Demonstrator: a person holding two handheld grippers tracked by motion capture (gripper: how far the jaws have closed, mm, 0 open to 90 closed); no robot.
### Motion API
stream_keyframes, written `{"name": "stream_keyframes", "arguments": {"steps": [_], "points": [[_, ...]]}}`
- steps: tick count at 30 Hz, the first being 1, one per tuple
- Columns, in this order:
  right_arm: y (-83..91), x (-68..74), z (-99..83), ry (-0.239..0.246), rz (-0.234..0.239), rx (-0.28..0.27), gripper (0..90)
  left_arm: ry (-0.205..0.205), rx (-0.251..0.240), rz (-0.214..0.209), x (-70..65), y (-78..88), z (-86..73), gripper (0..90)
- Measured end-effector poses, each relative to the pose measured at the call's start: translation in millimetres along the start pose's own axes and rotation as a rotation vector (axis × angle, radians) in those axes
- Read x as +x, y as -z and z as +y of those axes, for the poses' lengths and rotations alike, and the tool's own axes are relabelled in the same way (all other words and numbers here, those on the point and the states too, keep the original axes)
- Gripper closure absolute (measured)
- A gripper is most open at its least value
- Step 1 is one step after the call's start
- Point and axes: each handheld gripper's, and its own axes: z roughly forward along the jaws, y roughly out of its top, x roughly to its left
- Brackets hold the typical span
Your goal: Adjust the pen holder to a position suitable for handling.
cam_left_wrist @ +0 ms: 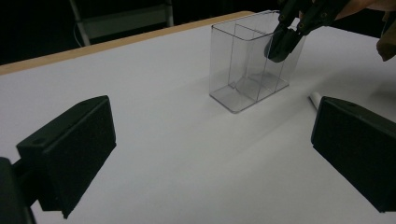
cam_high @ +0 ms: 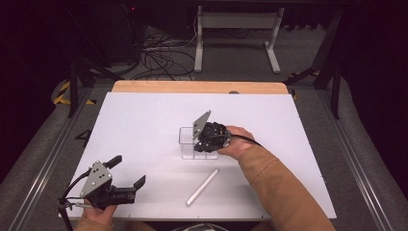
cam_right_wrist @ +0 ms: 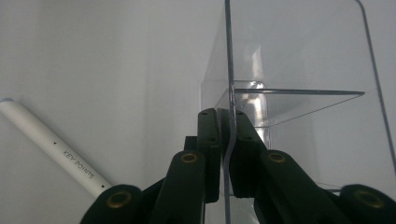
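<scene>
Near edge of the white table: the left gripper rests low at the front left corner, a hand under it, jaws spread wide with nothing between them. Its own camera looks out between those two black jaws across bare table toward the box.

A little farther in, to the right: a white pen lies flat on the table, angled, well apart from the left gripper and near the box. The high view gives just a plain white stick. The right gripper view gets close enough to read "KEY POINTS" printed on the barrel. The left gripper view catches no more than its tip beside the right-hand jaw.

Middle of the table: a clear plastic box, upright, with dividers inside. The right gripper comes at it from the right, tan sleeve behind. From above, the grip itself is hidden under the gripper body. The right gripper view settles it: the jaws are pinched together on the thin edge of one wall of the box. The left gripper view shows that gripper at the far upper rim of the box.

Beyond: wooden table edge, cables on the floor.
</scene>
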Motion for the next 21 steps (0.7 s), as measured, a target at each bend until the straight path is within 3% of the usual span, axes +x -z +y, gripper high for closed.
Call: {"name": "stream_keyframes", "arguments": {"steps": [2, 3, 5, 6, 9, 10, 11, 12, 13, 14, 21], "points": [[3.2, 0.5, -0.8, -0.01, -0.004, -0.018, 75.0, -0.003, -0.004, 0.003, 0.2, 0.2, 0.3, 0.7], [3.2, 0.5, -0.8, -0.01, -0.004, -0.018, 75.0, -0.003, -0.005, 0.003, 0.2, 0.2, 0.3, 0.7], [12.0, 1.5, -1.9, -0.031, -0.024, -0.06, 65.0, -0.002, -0.004, 0.002, 0.1, 0.1, 0.4, 0.7], [12.0, 1.5, -1.9, -0.031, -0.024, -0.06, 65.0, -0.002, -0.004, 0.002, 0.1, 0.1, 0.4, 0.7], [34.3, 5.7, -7.3, -0.109, -0.04, -0.18, 52.8, -0.003, -0.003, 0.0, -0.8, 0.0, 0.7, 0.7], [34.3, 5.7, -7.3, -0.109, -0.04, -0.18, 52.8, -0.002, -0.004, -0.003, -1.0, -0.3, 0.8, 0.7], [45.5, 8.1, -11.1, -0.144, -0.044, -0.246, 44.0, 0.001, -0.002, -0.006, -1.3, -0.7, 1.1, 0.7], [50.7, 10.5, -12.8, -0.154, -0.065, -0.277, 39.3, 0.002, -0.004, -0.01, -1.9, -1.3, 2.0, 0.7], [50.7, 10.5, -12.8, -0.154, -0.065, -0.277, 39.3, 0.002, -0.004, -0.01, -1.9, -1.3, 2.0, 0.6], [60.2, 15.9, -15.8, -0.163, -0.111, -0.333, 33.8, -0.003, -0.004, -0.011, -2.2, -1.4, 2.4, 0.6], [84.8, 26.1, -18.0, -0.184, -0.207, -0.477, 20.1, -0.007, -0.006, -0.017, -4.0, -3.3, 3.9, 0.6]]}}
